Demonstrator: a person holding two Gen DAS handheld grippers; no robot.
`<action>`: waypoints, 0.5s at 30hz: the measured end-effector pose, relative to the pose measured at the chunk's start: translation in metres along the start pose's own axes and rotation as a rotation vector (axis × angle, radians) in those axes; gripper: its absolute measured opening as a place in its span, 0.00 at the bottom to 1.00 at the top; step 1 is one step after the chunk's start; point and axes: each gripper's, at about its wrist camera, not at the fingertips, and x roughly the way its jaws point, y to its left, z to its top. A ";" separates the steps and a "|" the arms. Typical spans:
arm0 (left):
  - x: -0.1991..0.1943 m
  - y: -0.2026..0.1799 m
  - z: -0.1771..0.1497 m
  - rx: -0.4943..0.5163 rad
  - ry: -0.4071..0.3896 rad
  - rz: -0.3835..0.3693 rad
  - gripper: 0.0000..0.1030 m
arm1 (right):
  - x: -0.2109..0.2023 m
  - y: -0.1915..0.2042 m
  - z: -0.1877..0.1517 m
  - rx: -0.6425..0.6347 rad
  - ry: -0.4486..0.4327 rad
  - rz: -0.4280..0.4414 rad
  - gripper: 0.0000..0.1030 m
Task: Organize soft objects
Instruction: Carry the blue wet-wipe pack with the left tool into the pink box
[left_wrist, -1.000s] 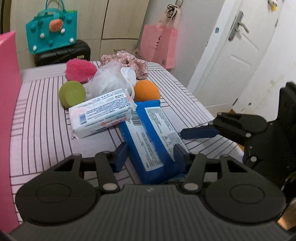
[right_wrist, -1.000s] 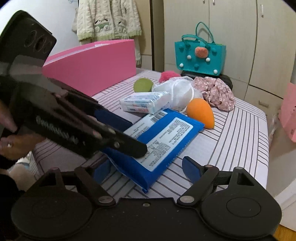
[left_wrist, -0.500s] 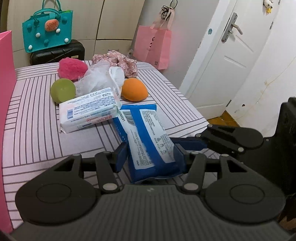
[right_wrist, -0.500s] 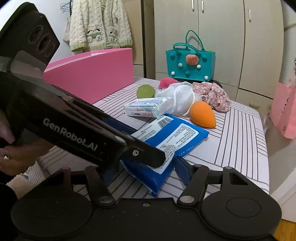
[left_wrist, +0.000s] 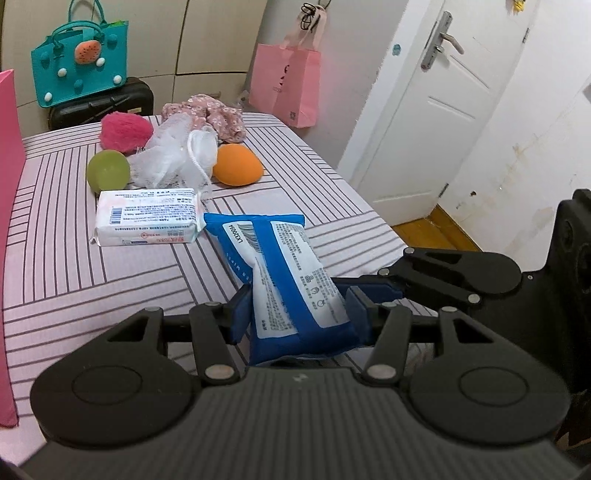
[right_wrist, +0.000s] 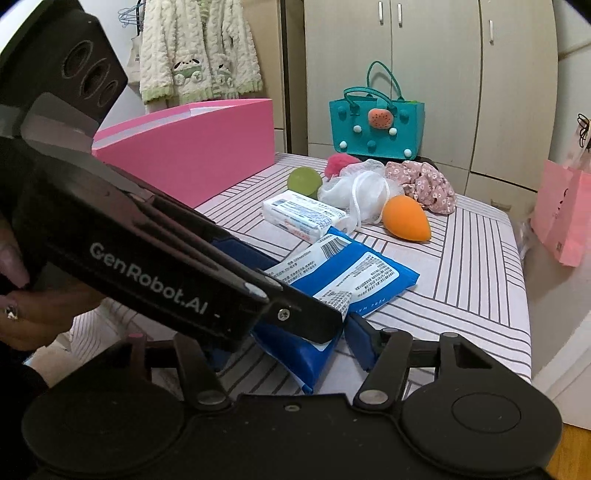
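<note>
My left gripper clamps the near end of the blue plastic wipes pack, long axis running toward 11 o'clock; my right gripper seems open around it.

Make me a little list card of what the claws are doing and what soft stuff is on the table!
left claw: squeezing the blue wipes pack
right claw: around the same pack; grip unclear
pack: far end on the striped table
behind it: white tissue pack, green ball, orange sponge, white mesh pouf
left side: pink box
</note>
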 end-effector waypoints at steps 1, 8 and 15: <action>-0.002 -0.001 0.000 0.002 0.004 -0.003 0.51 | -0.003 0.002 0.001 0.003 0.003 0.003 0.65; -0.028 -0.011 0.003 0.029 0.027 0.004 0.51 | -0.020 0.014 0.016 0.011 0.021 0.035 0.65; -0.063 -0.012 0.011 0.038 0.063 0.004 0.51 | -0.036 0.034 0.036 -0.009 0.036 0.075 0.64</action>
